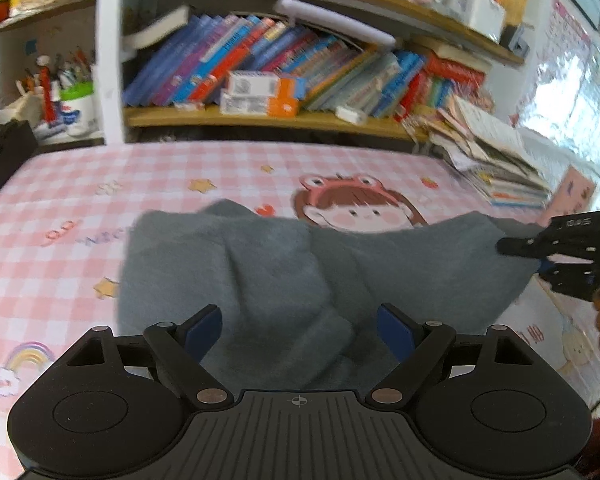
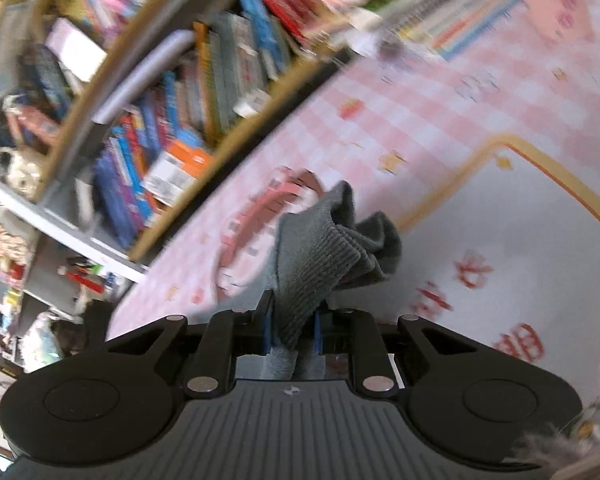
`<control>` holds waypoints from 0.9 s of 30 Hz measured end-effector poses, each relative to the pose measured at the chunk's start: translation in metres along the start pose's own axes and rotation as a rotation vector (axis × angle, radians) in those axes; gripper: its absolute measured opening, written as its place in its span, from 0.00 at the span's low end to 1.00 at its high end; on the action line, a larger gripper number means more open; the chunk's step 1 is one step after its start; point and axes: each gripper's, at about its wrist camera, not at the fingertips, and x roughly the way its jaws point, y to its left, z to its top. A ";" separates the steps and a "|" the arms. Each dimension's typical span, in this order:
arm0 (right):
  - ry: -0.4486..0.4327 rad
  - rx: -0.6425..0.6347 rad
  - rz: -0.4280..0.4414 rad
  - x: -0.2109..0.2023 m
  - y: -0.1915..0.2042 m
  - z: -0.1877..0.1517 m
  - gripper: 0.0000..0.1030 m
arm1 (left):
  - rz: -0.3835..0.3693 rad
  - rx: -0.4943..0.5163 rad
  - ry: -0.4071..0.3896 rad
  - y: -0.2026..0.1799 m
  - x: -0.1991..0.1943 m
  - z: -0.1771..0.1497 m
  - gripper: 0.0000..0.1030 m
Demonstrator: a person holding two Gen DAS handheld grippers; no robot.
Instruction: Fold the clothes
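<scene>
Pinching the grey garment's ribbed edge in our right hand-held gripper, left hand-held gripper spread wide above it on the pink checked sheet, we should keep tension even.

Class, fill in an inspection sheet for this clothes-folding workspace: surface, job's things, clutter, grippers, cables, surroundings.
Surface: pink checked sheet with cartoon prints.
Job's things: grey garment, rumpled, one ribbed edge lifted.
Clutter: stack of books and papers at the sheet's far right corner.
Grippers: left gripper open above the garment; right gripper shut on the ribbed edge.
Cables: nothing seen.
Surroundings: wooden bookshelf full of books; pen pot to its left.
</scene>
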 end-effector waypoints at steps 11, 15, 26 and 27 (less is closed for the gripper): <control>-0.059 -0.374 0.203 -0.004 0.144 -0.026 0.16 | 0.082 -0.157 -0.087 0.085 -0.040 -0.006 0.84; 0.015 -0.667 0.274 0.013 0.199 -0.073 0.16 | 0.097 -0.204 -0.102 0.114 -0.055 -0.015 0.84; 0.216 -0.868 0.217 0.055 0.227 -0.129 0.35 | 0.075 -0.292 -0.157 0.153 -0.075 -0.024 0.85; 0.211 -0.856 0.211 0.053 0.225 -0.127 0.37 | 0.061 -0.290 -0.170 0.153 -0.076 -0.021 0.85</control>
